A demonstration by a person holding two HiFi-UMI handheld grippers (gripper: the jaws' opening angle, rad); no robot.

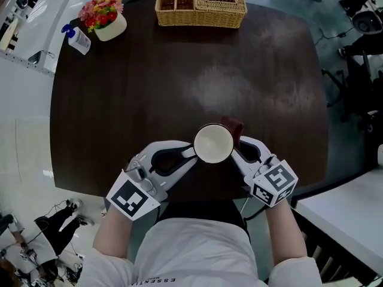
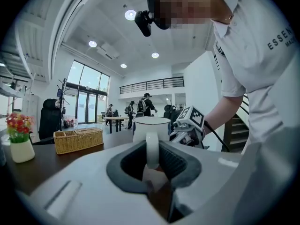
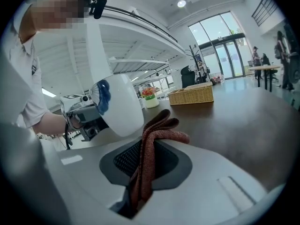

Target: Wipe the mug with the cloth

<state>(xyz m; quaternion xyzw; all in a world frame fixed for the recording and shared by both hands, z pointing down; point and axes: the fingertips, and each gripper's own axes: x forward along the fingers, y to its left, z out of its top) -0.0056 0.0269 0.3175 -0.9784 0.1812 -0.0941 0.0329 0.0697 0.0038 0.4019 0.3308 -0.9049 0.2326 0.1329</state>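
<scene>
Over dark table (image 1: 179, 82), inward-angled left tongs (image 1: 190, 154) pinch mug (image 1: 213, 143) by handle, right tongs (image 1: 237, 146) pinch cloth (image 1: 234, 126).

We can read only one piece of print. In the left gripper view, dark capitals on the person's white shirt (image 2: 262, 60) spell "ESSEN" and run off the picture's edge, with "MA" starting a smaller line beneath. In the head view the same shirt shows a small line near its hem that begins "ESSEN"; the rest is too small for us. The left cube (image 1: 128, 199) and the right cube (image 1: 275, 183) carry black-and-white square markers, without letters or numbers. The mug (image 3: 119, 107) bears a blue mark we cannot make out. The spray bottle (image 1: 78, 39) has a label too small to read.
</scene>
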